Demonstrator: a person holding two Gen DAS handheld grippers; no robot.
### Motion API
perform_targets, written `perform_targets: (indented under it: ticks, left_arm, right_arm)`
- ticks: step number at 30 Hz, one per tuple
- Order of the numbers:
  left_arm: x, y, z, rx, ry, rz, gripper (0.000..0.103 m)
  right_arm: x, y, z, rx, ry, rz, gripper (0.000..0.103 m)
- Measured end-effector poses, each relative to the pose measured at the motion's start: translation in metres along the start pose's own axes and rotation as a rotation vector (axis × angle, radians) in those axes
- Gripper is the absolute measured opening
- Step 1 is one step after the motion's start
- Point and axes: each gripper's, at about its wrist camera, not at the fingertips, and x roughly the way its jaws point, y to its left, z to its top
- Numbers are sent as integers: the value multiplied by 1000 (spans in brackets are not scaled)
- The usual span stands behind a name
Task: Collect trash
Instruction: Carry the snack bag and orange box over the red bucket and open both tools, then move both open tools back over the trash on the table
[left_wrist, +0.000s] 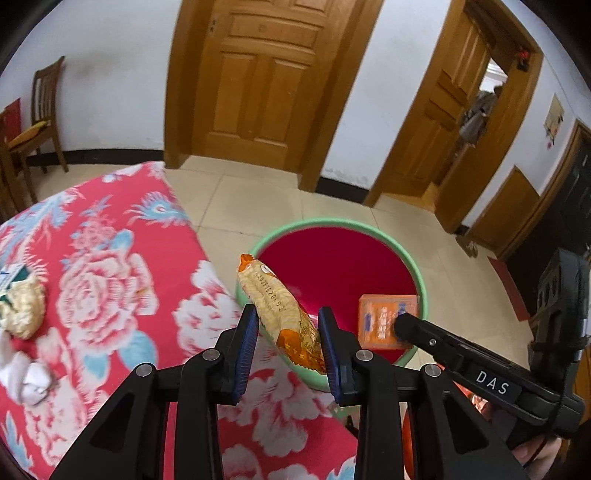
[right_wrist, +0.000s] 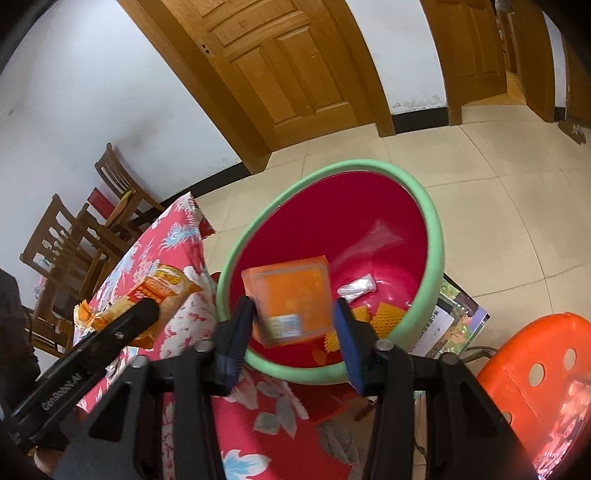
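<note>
Left tongs (left_wrist: 288, 332) clenched on a yellow-orange snack wrapper (left_wrist: 277, 306), its long axis slanting up and away to the left, held over the near rim of the red bin (left_wrist: 332, 221). Right tongs (right_wrist: 291, 325) stand apart; the orange box (right_wrist: 291, 299) sits between them, blurred, so whether they grip it cannot be told. Box hangs above the bin's mouth. Beyond, on the floral bench (left_wrist: 110, 258), crumpled paper (left_wrist: 22, 310) remains, nearer the left hand
</note>
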Motion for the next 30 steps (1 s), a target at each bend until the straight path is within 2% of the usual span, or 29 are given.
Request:
perform_targets:
  ticks: [9, 13, 16, 30]
  left_arm:
    - [26, -14, 3, 31, 43, -28, 35]
    - [28, -20, 4, 54, 36, -10, 48]
    - [28, -20, 4, 55, 35, -6, 48]
    - [-6, 7, 8, -15, -16, 41, 48]
  right_arm:
    - [5, -20, 2, 37, 1, -16, 42]
    - [4, -23, 4, 49, -1, -19, 42]
    - [3, -24, 4, 55, -2, -19, 42]
    - [-10, -7, 5, 36, -22, 20, 42]
